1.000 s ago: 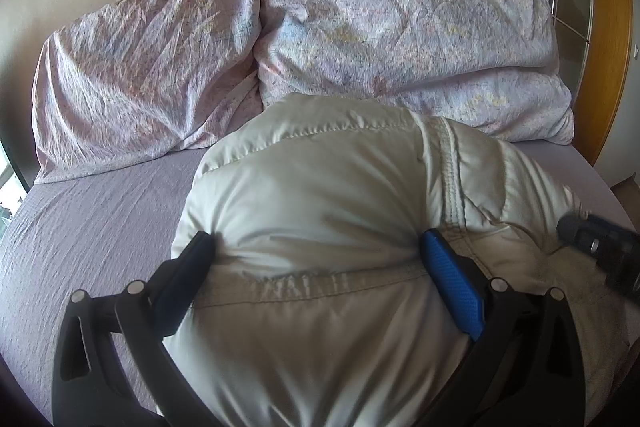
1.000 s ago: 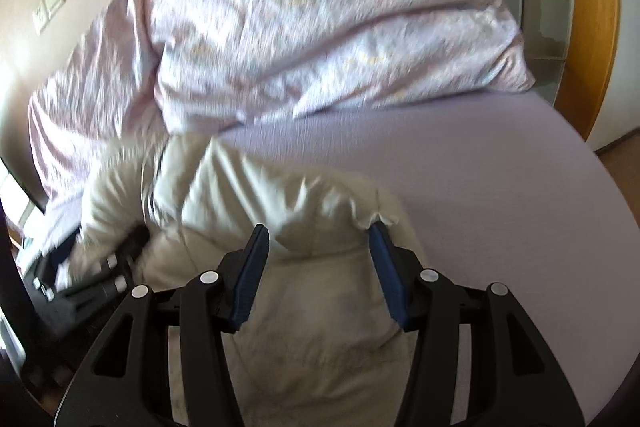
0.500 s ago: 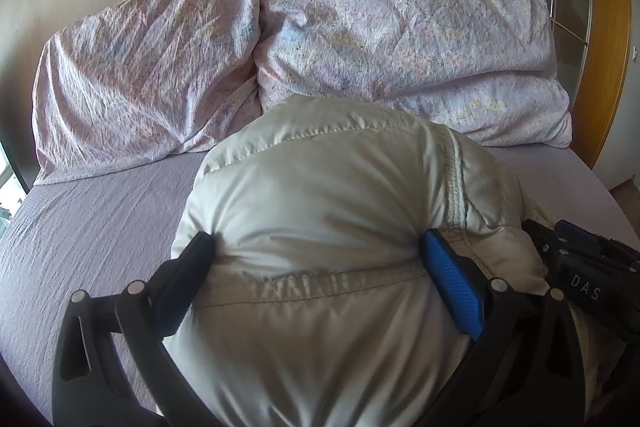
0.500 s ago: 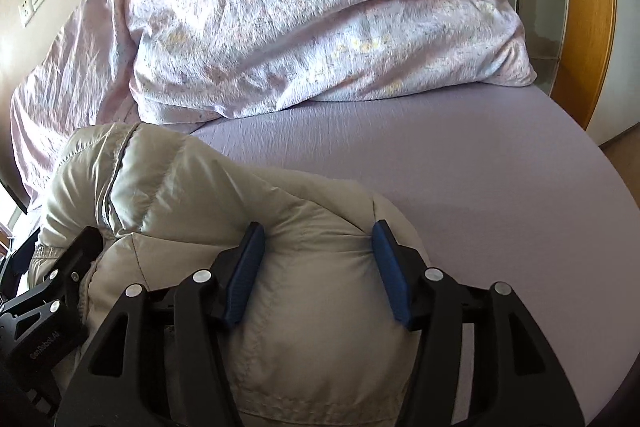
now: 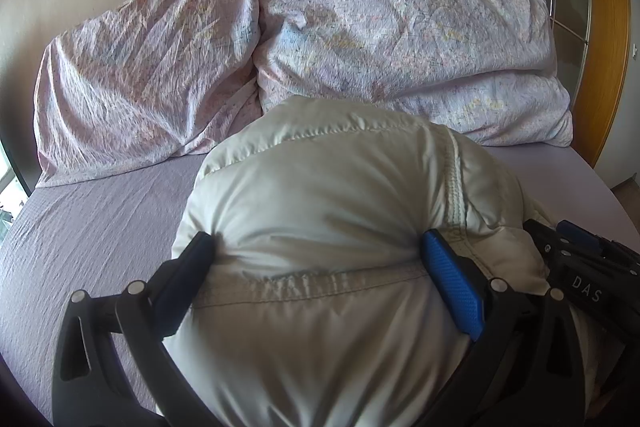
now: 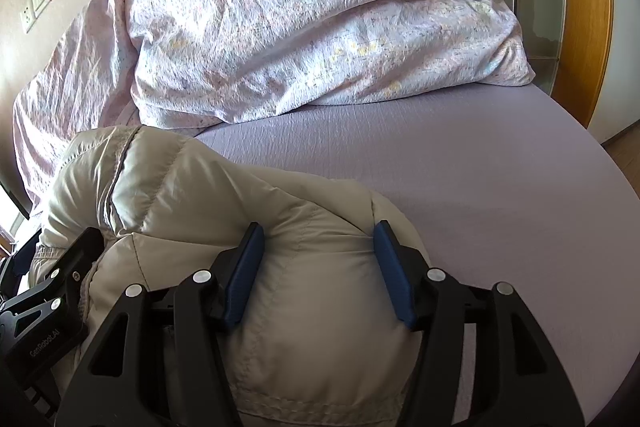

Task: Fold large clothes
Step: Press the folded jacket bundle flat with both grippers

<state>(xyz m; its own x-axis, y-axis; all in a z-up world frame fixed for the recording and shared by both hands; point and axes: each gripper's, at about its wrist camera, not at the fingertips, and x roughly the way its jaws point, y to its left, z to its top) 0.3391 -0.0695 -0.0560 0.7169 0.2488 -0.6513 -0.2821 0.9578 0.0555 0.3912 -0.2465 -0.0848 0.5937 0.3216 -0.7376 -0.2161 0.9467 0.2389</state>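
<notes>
A puffy cream down jacket (image 5: 328, 195) lies bunched on the lilac bed sheet (image 5: 100, 219). My left gripper (image 5: 316, 251) is shut on a thick bulge of the jacket, its fingers pressed into the padding on both sides. My right gripper (image 6: 318, 239) is shut on another fold of the same jacket (image 6: 200, 195), beside the left one. The right gripper shows at the right edge of the left wrist view (image 5: 580, 267). The left gripper shows at the lower left of the right wrist view (image 6: 48, 303).
A crumpled floral duvet (image 5: 360, 27) is heaped along the head of the bed against the wall. A wooden frame with glass panels (image 6: 576, 7) stands at the right. Bare sheet (image 6: 480, 167) lies to the right of the jacket.
My right gripper has moved left with its fold of jacket, close beside the left gripper. The left gripper has kept its hold and barely moved.
</notes>
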